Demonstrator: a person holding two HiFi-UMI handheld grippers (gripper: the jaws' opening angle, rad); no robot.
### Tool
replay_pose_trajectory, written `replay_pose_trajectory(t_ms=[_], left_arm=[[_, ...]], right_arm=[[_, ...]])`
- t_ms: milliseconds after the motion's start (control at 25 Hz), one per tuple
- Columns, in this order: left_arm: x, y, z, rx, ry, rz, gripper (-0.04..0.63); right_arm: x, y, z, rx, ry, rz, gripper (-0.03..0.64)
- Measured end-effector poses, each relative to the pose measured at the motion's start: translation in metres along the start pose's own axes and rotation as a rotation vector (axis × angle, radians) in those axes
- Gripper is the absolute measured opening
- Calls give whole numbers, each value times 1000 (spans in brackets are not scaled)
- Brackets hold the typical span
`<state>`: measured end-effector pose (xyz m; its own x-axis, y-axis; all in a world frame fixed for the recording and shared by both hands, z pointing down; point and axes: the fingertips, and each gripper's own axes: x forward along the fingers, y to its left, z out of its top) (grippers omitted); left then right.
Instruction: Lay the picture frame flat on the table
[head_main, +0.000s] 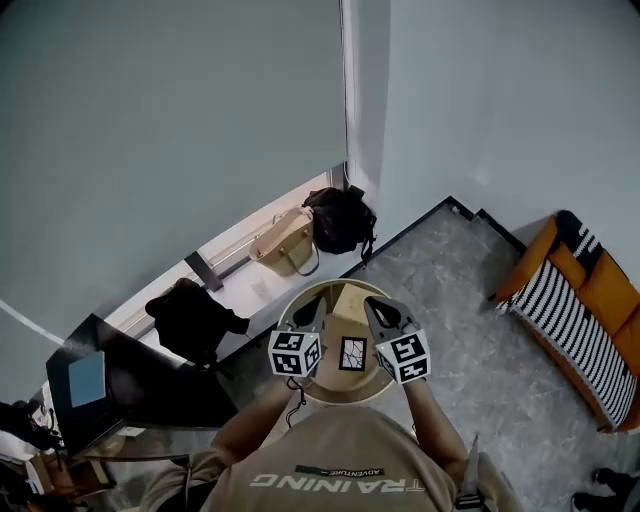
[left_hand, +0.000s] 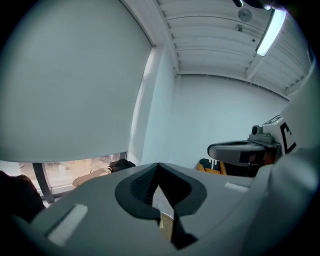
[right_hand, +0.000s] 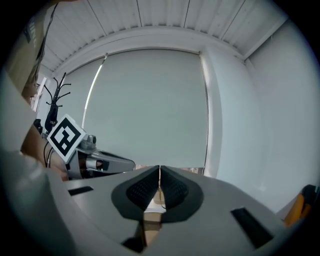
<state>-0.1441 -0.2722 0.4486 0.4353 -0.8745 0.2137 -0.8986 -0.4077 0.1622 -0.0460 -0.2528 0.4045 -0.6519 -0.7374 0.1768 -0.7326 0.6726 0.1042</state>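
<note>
Left tongs (head_main: 316, 305): hovering over the round bench's (head_main: 345, 399) left edge, jaws together, gripping nothing.
Right tongs (head_main: 374, 305): mirroring, likewise closed, holding nothing.
Picture frame (head_main: 352, 354): sitting mid-bench between them, apparently awaiting a grasp.

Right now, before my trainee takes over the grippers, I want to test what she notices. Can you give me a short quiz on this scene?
1. True or false: in the head view, the picture frame sits on the round table, between the two grippers.
2. The left gripper has its jaws: A) wide apart B) together C) on the frame.
3. What does the right gripper hold?
Key: 1 true; 2 B; 3 nothing, jaws together.
</note>
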Motion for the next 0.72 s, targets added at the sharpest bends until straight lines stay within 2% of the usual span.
replay_pose_trajectory(t_ms=[280, 600, 720], left_arm=[[6, -17, 24, 54, -53, -44, 6], [3, -32, 21, 68, -41, -74, 6], [2, -32, 19, 67, -39, -69, 6]], right_arm=[[-10, -6, 15, -4, -41, -42, 8], [-22, -5, 8, 16, -4, -55, 8], [-20, -4, 5, 7, -23, -57, 8]])
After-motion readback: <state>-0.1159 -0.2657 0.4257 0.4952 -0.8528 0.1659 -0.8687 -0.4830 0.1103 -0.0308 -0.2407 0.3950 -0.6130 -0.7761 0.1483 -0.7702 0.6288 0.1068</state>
